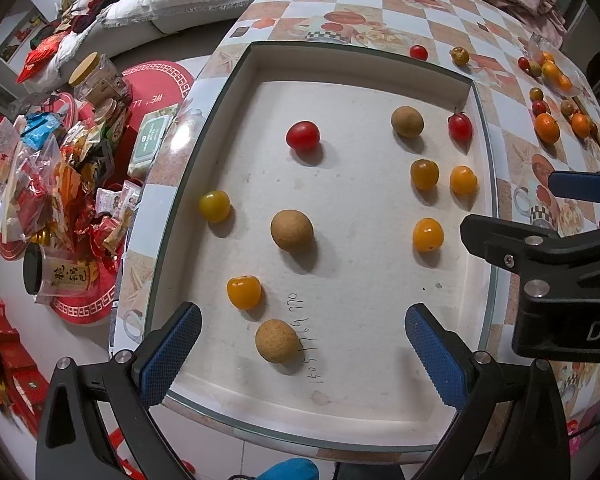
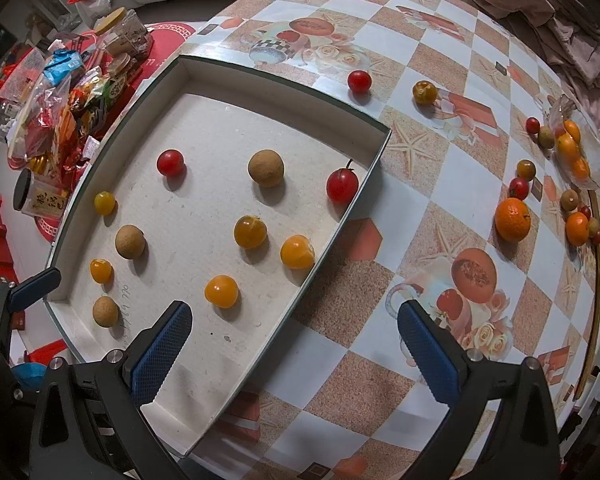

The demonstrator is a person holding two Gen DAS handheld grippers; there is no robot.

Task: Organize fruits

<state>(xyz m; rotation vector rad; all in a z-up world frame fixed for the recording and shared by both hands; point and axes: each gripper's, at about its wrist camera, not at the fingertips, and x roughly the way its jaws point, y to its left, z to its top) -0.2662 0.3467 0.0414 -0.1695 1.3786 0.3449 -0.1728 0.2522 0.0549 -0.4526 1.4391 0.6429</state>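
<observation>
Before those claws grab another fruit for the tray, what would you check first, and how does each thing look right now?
1. Left claw open and holding nothing: ok.
2. Right claw open and holding nothing: ok.
3. Bare floor left in the tray for more fruit: ok.
4. Fruit still waiting on the tablecloth, such as the big orange and a red tomato: ok, both uncovered.
5. Fruit already in the tray lying apart, not stacked: ok.
6. Whether fruit in the plastic bag comes out easily: cannot tell.
</observation>
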